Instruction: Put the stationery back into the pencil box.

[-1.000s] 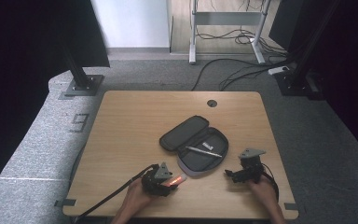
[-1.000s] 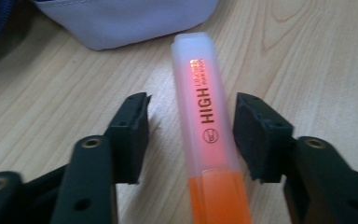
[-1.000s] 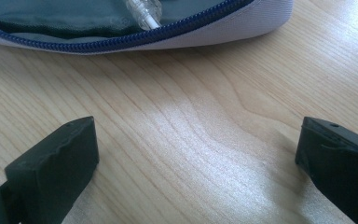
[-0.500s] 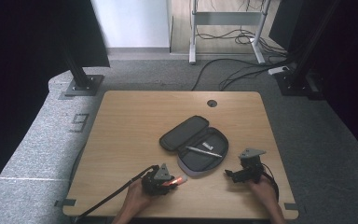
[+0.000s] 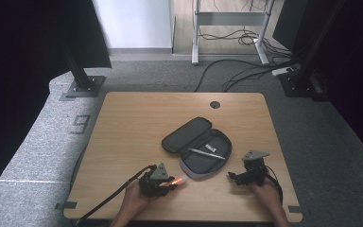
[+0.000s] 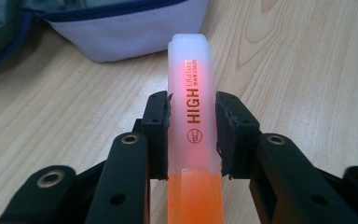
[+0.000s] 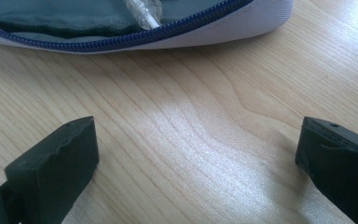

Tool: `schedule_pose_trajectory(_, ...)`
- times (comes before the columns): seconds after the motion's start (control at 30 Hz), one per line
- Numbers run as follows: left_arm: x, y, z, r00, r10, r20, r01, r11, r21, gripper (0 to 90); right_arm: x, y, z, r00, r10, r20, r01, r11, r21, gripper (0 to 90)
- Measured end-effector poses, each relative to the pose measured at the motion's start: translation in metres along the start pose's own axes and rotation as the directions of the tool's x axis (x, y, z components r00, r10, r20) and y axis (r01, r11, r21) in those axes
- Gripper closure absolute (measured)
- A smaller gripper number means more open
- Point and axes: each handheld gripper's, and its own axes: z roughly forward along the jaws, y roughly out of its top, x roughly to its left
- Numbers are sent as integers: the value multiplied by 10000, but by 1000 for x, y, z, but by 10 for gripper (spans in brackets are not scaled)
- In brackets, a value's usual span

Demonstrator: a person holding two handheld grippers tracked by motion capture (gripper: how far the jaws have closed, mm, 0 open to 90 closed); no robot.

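The tabletop (image 5: 123, 132) carries an open pencil case (image 5: 196, 146) lying flat near its middle, a pen (image 5: 207, 153) already inside it. The left gripper (image 5: 166, 182), just short of the case's near edge, has been closing its fingers (image 6: 161, 133) and now clamps an orange highlighter (image 6: 193, 116) by the sides of its frosted cap. The right gripper (image 5: 234, 177) waits on the case's other side, its fingers (image 7: 56, 154) spread wide with nothing between them.

The hold sits on the cap, not the barrel, so the body could slide out or the cap pull loose when the highlighter is swung toward the case. A low carry could also catch the case's raised zip edge.

The highlighter's long axis runs straight along the left gripper, cap end leading toward the case.
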Motion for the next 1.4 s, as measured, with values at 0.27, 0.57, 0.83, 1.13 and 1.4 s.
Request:
schedule_pose_trajectory(0.27,6,6,-16,9992,-396,73,399,9984,-402,667,0,0,0,10000,2,-1,-2,10000,1,0)
schedule_pose_trajectory(0.57,16,18,-25,9975,-628,316,647,9959,-628,667,0,0,0,10000,1,-1,-1,10000,3,0)
schedule_pose_trajectory(0.83,22,35,-24,9992,-365,164,374,9975,-596,667,0,0,0,10000,-3,-1,3,10000,0,0)
schedule_pose_trajectory(1.13,31,55,-16,9996,-246,105,252,9975,-653,667,0,0,0,10000,-1,0,1,10000,1,0)
schedule_pose_trajectory(1.4,39,68,-5,9996,-201,194,212,9983,-547,667,0,0,0,10000,-4,-1,4,10000,0,0)
